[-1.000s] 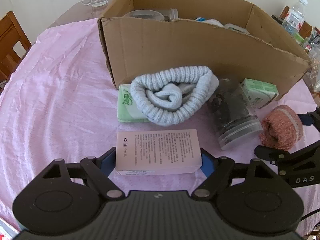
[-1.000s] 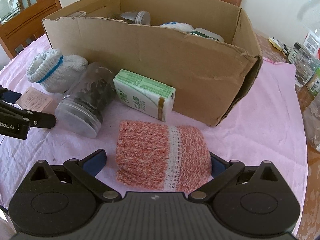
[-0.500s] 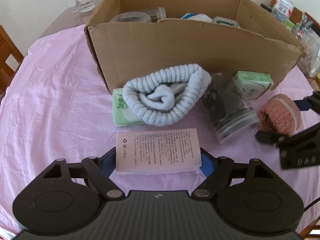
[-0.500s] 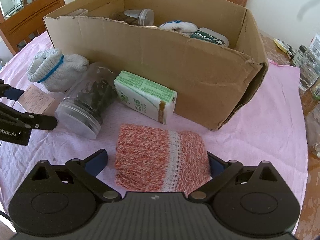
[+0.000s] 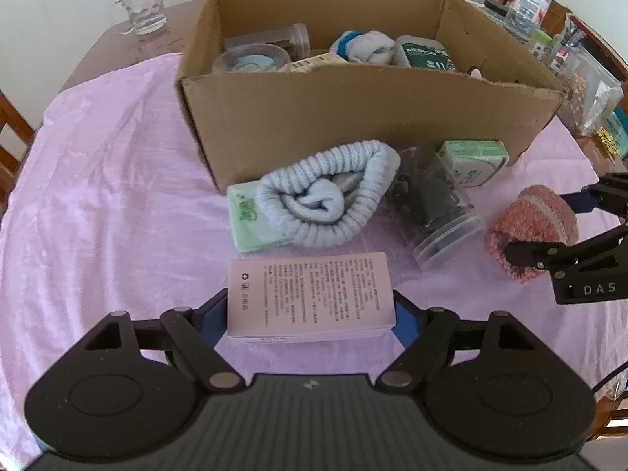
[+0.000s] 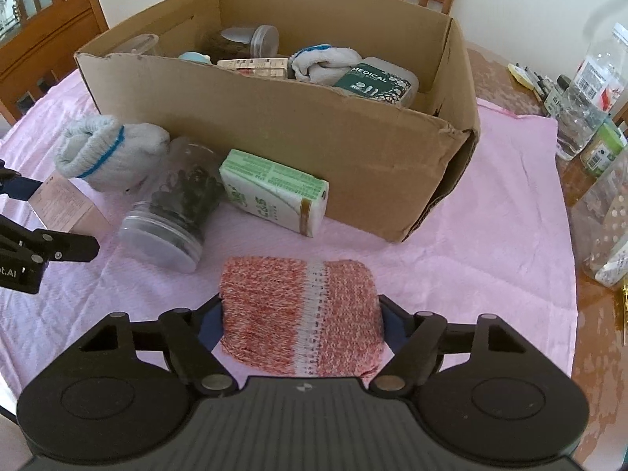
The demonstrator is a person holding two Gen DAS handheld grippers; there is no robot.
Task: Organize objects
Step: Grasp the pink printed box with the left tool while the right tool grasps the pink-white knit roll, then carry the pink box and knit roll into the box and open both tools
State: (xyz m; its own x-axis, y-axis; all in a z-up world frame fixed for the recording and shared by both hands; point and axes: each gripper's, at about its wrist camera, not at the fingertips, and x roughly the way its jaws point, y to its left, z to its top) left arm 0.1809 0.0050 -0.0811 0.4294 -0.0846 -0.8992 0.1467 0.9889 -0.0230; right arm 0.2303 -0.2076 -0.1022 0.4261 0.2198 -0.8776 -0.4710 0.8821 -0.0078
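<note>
Before cardboard box [image 5: 353, 125]: pink carton [image 5: 310, 294] clamped in left claw [image 5: 310, 314], pink knit roll [image 6: 300, 314] just squeezed by closing right claw [image 6: 300, 325]; likely snagging on box rim, soft roll slipping.

A home dining room is suggested: a round table [image 5: 129, 55] is covered with a pink cloth [image 5: 98, 196] and ringed by wooden chairs [image 6: 47, 39]. A glass mug [image 5: 143, 8], water bottles [image 6: 588, 90] and food jars [image 6: 608, 235] are set along its edge, and household odds and ends are gathered in a cardboard box [image 6: 353, 149]
</note>
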